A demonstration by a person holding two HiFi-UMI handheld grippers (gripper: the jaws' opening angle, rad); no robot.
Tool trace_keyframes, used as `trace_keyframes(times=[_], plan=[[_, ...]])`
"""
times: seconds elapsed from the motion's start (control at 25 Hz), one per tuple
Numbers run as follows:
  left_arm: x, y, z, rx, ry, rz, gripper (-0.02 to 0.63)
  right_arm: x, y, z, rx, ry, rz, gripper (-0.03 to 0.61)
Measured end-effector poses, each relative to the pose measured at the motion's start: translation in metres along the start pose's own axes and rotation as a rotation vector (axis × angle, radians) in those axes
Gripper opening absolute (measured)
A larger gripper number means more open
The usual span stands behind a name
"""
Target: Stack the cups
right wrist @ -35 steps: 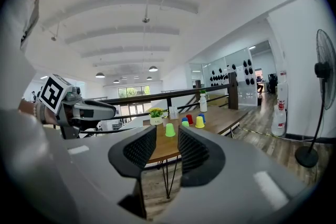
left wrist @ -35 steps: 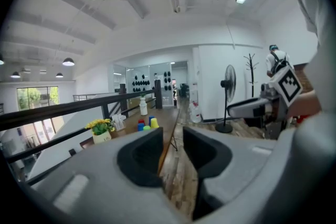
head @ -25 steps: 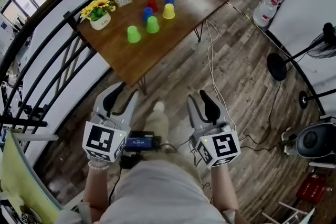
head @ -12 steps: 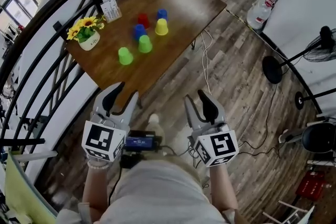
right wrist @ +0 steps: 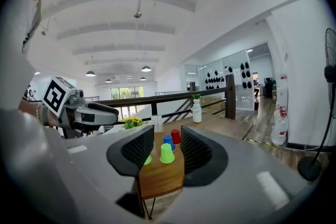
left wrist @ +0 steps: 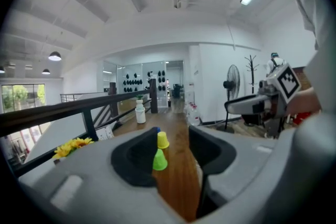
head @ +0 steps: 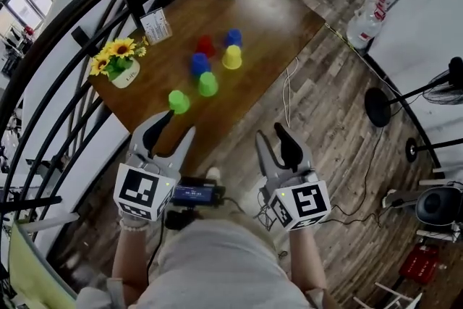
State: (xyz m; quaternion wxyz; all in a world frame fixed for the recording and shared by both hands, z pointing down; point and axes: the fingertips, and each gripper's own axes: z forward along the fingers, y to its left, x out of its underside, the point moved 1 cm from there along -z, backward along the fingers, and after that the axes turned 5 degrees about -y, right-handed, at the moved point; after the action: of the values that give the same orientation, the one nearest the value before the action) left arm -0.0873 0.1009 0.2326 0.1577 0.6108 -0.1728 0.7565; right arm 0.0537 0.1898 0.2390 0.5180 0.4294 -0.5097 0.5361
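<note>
1. Cups (head: 231, 56) are held by neither tool: the left gripper (head: 177, 128) and the right gripper (head: 273, 137) have just been opening their jaws, and nothing stands between them.
2. All six cups stand upside down on the table (head: 282, 18), well ahead of both grippers.
3. The light green cup (head: 179, 101) is the nearest to the table's near edge; I think a hurried reach could push it off.
4. The blue cup (head: 200, 64), the green cup (head: 207, 84) and the red cup (head: 205, 46) stand close together, so wide jaws may knock a neighbour over.
</note>
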Motion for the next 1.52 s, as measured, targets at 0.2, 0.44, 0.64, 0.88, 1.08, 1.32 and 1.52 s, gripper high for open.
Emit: trace_keyframes(times=[0.2, 0.44, 0.64, 0.88, 1.08, 1.32, 1.52], plan=[[0.008, 0.033, 0.022, 0.000, 0.014, -0.023, 0.179, 0.003, -0.004, 0.041, -0.020, 0.044, -0.022, 0.146], [0.020, 0.059, 0.043, 0.004, 0.031, -0.039, 0.192, 0.012, -0.011, 0.074, -0.036, 0.080, -0.006, 0.146], [0.040, 0.069, 0.051, 0.032, 0.067, -0.058, 0.209, 0.021, -0.015, 0.089, -0.050, 0.089, 0.056, 0.146], [0.057, 0.079, 0.063, 0.030, 0.096, -0.066, 0.236, 0.024, -0.019, 0.107, -0.090, 0.122, -0.016, 0.156], [0.074, 0.093, 0.066, -0.001, 0.114, -0.052, 0.241, 0.028, -0.016, 0.124, -0.117, 0.129, -0.007, 0.158], [0.086, 0.097, 0.069, -0.030, 0.136, -0.065, 0.245, 0.032, -0.018, 0.135, -0.158, 0.152, -0.011, 0.158], [0.106, 0.098, 0.079, -0.042, 0.174, -0.061, 0.252, 0.041, -0.025, 0.144, -0.176, 0.173, -0.004, 0.158]])
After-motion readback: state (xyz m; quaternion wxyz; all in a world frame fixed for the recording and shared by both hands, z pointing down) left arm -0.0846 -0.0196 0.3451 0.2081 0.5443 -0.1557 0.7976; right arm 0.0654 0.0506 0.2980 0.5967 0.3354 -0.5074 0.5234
